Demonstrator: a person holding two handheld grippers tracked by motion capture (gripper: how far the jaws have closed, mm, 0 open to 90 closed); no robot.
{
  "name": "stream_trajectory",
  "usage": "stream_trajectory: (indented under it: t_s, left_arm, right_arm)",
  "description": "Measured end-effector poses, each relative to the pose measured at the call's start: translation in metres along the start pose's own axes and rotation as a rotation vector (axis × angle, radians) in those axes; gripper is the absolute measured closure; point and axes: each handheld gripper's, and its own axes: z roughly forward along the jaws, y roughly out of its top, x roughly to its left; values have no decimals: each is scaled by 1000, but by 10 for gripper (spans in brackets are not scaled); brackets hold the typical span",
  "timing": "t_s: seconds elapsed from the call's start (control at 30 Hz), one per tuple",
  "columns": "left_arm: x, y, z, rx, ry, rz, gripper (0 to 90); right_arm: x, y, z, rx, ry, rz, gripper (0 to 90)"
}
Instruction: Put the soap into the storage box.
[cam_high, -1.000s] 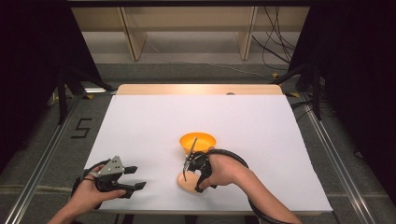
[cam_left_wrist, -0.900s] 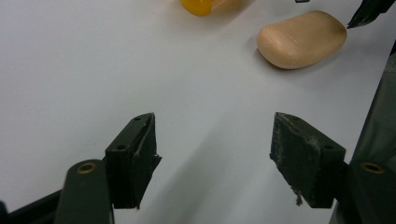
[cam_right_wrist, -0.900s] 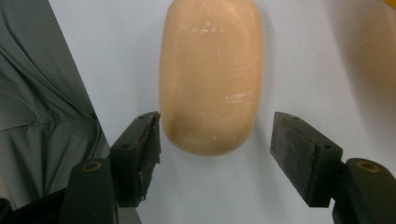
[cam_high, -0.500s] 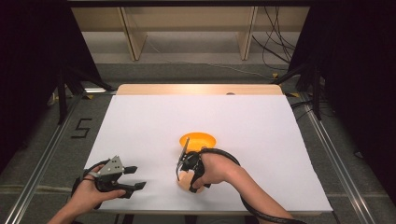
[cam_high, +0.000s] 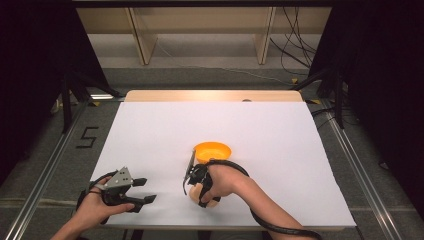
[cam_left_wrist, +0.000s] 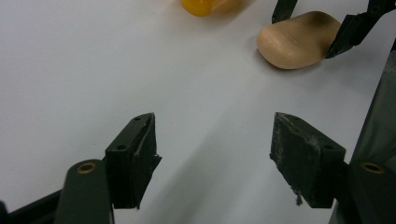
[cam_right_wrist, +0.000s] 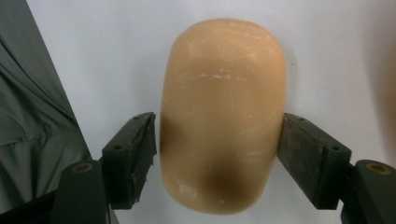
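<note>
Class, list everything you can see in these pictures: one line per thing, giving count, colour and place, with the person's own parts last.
Bowl: 1, orange, middle of the table, just beyond the right hand.
Bread roll: 1, tan with darker browned patches, on the table between the right gripper's jaws.
Table: 1, white top, pale wooden far edge.
Left gripper: 1, black with grey plate, near left edge, jaws apart.
Right gripper: 1, black, jaws either side of the roll.
Hands: 2, left and right.
</note>
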Motion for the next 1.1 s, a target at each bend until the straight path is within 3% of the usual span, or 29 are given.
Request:
stream_trajectory:
  t_s: [0.07,0.17,0.2,0.23,0.37,0.4,0.47,0.53,0.67,0.7,0.73,0.77,0.8,0.83,0.87,0.97,1.03,1.07,1.1]
  left_arm:
    - [0,0,0,0,1,1,314]
    - [0,0,0,0,1,1,314]
    - [0,0,0,0,1,1,314]
    - [0,0,0,0,0,0,314]
    - [1,0,0,1,4,21,313]
    - [1,0,0,6,3,11,314]
    - [0,0,0,0,0,1,314]
    - [0,0,0,-1,0,2,314]
    - [0,0,0,-1,0,2,314]
    - [0,0,0,-1,0,2,314]
    - [0,0,0,-1,0,2,314]
    - [0,0,0,-2,0,2,314]
    - [0,0,0,-2,-1,1,314]
    - [0,0,0,-2,-1,0,314]
    - [2,1,-1,8,1,32,314]
    - [2,1,-1,8,0,35,314]
    - [2,0,0,1,4,33,314]
    - [2,0,0,2,5,34,314]
    - [2,0,0,1,5,34,314]
  right_arm:
    - [0,2,1,11,-23,-19,302]
    - [-1,5,4,15,-12,-37,304]
    - [1,5,5,20,-11,-1,304]
    - [-2,6,8,-2,6,-29,303]
    - [-2,9,8,5,4,-38,313]
    - [-1,9,8,9,7,-19,314]
    - [0,11,7,36,-16,-52,318]
    - [3,12,8,44,-27,-32,324]
    - [3,11,10,23,-27,-95,334]
    - [0,12,8,19,-55,-154,335]
    - [1,11,8,22,-51,-145,336]
    - [2,9,9,19,-12,-99,336]
    - [-1,9,10,-6,-13,-156,337]
    - [0,8,9,1,-21,-147,337]
    - [0,8,7,25,-37,-156,337]
    - [-1,5,5,27,-28,-189,338]
    - [-5,4,5,8,-33,-268,338]
    - [-2,2,4,29,-17,-235,338]
    - [-2,2,2,33,-20,-252,338]
